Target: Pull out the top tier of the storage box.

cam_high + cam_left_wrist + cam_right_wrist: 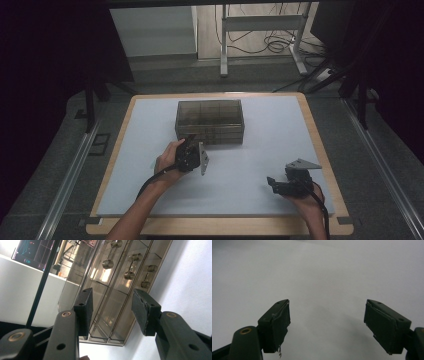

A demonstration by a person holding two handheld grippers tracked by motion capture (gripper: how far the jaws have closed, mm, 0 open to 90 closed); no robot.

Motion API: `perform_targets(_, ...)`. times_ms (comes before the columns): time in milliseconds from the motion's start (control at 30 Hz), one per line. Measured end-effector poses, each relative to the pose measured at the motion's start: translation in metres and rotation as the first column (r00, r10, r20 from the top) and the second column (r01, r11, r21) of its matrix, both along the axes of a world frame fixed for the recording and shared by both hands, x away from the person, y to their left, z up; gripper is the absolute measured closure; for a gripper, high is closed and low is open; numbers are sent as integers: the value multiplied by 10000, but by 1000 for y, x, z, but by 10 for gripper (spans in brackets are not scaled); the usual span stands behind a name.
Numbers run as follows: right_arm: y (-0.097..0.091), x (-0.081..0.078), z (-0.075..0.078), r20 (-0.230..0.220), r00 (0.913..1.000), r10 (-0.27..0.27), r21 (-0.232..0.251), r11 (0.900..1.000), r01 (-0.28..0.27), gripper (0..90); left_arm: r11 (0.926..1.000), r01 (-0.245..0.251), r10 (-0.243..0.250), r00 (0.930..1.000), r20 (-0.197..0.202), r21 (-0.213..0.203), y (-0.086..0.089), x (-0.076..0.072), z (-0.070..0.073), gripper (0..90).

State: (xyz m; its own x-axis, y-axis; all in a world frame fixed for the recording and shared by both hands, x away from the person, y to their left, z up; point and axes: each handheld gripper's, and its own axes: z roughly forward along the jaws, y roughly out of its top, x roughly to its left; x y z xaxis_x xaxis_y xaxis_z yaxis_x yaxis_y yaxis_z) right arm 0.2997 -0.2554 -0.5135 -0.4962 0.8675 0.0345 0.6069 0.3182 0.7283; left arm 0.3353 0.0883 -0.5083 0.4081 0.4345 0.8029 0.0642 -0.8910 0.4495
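Black jaws of the left gripper [112, 312] stand half open, empty, just before the smoky box [210, 121] near the desk's far edge; next, close in. Right gripper [272, 184] waits wide open.

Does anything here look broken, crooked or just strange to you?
Mostly tidy: the smoky clear box sits square on the white table. One small oddity: the pads of the right claw look worn, with a frayed bit hanging from one edge.

A white mat [250, 165] covers a wooden table [327, 165]. Beyond it, a metal desk frame [260, 30] stands on the floor with tangled cables [272, 44] beneath it.
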Motion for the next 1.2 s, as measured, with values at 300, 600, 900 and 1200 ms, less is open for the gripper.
perform_targets(300, 0, 0, 0, -6, 10000, 14, 3, 10000, -14, 205, 9996, -2, -2, 9999, 116, 278, -4, 2, -2, 529)
perform_targets(600, 0, 1, -1, -33, 10000, 21, -23, 10000, -21, 205, 9995, -52, 42, 9995, 323, 307, -6, 2, 0, 530)
perform_targets(900, 1, 1, -2, -94, 9999, 35, -25, 10000, -35, 205, 9992, -107, 87, 9987, 503, 388, -7, 5, 0, 533)
perform_targets(1200, 1, 1, -2, -114, 9999, 24, -50, 10000, -24, 205, 9988, -169, 135, 9972, 738, 451, -11, 6, 0, 536)
